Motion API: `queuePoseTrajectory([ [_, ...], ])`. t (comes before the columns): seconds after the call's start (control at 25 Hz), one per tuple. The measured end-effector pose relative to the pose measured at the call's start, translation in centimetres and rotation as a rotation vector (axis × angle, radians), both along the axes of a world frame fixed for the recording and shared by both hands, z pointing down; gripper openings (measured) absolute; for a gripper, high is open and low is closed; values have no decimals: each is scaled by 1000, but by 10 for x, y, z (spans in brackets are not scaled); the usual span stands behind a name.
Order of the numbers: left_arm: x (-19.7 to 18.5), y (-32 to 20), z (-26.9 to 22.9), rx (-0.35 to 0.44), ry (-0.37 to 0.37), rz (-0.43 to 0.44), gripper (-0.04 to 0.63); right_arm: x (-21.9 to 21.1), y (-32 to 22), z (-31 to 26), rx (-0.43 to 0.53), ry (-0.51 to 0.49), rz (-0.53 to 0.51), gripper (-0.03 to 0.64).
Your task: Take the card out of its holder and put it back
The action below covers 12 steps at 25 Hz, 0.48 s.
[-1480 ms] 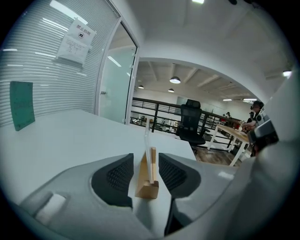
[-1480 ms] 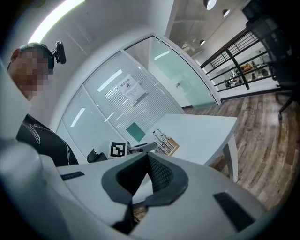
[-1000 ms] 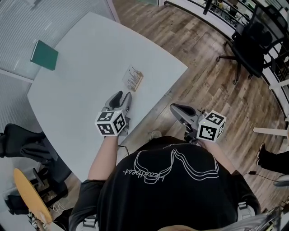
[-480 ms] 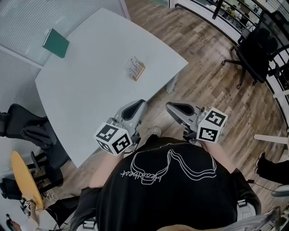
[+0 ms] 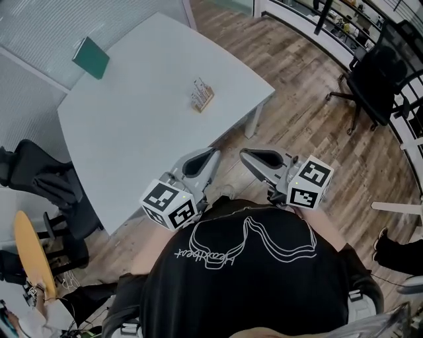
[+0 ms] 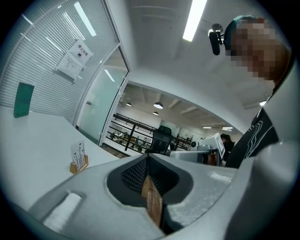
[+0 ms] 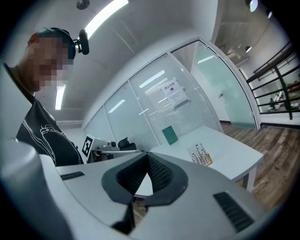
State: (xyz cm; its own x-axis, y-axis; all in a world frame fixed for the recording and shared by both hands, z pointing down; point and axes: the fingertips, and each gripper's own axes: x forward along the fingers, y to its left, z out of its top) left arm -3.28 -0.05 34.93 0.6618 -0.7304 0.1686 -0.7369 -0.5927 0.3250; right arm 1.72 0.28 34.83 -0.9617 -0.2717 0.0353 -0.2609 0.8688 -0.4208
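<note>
1. The card (image 5: 198, 89) stands upright in its wooden holder (image 5: 205, 103) on the white counter (image 5: 132, 125), upper centre of the head view.
2. Left gripper (image 5: 215, 153), lower centre: fingers closing together, nothing between.
3. Right gripper (image 5: 243, 154), beside it: fingers together, empty.

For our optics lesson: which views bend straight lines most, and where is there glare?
Left gripper view: heavy fisheye, dark round border, blinds bow, ceiling light glares. Right gripper view: same fisheye, ceiling strip blown out. Head view: milder curving at the table edges, even light, no harsh shadows.
</note>
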Motion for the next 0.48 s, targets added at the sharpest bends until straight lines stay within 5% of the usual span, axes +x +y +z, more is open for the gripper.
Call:
queuePoseTrajectory([
  [0.48,6,29,-17,41,-17,-45,15,8,26,-18,29,-25,-32,9],
])
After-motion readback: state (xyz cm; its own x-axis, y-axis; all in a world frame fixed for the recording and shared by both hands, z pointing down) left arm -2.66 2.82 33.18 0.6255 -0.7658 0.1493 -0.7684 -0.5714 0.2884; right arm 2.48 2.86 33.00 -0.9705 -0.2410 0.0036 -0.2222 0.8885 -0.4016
